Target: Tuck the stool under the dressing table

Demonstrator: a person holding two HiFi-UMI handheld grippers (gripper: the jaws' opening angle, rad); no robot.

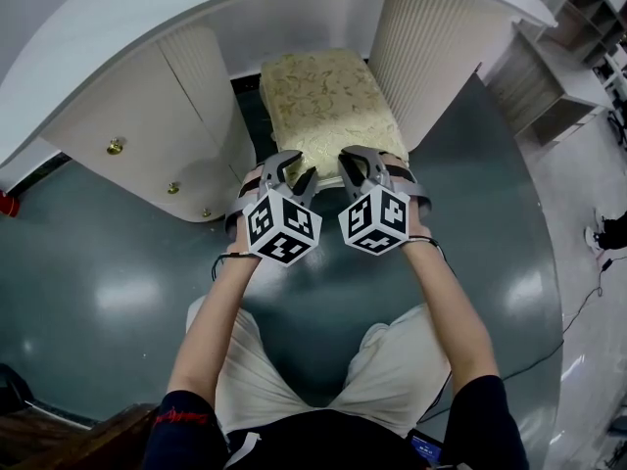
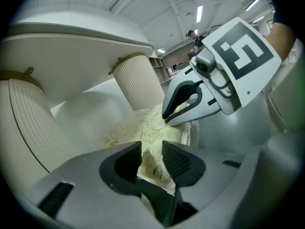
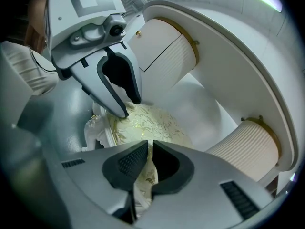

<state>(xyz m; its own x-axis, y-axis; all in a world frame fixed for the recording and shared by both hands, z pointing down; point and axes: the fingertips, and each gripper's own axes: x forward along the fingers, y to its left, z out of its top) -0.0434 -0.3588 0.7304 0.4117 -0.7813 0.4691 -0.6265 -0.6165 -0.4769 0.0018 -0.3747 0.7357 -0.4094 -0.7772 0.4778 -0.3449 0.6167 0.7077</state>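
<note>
stool: cream floral stool stands in the knee gap of the white dressing table. Its far part is under the curved top and its near end sticks out over the floor.
left claw: left claw is half closed on the near edge of the cushion. Fabric fills the gap and the claw looks clamped.
right claw: right claw is nearly closed and pinches the cushion edge just beside the left claw.
step: pushing the stool in; looks partly done.
how to do well: push with both claws evenly and straight down the middle of the gap. Keep the push level so the legs slide and the stool does not tip. Keep it clear of the cupboard on either side.
risk: a thin fabric grip may slip or tug the cover.
containers: left cupboard with brass knobs and ribbed right cupboard are both closed. Contents are not visible.
</note>
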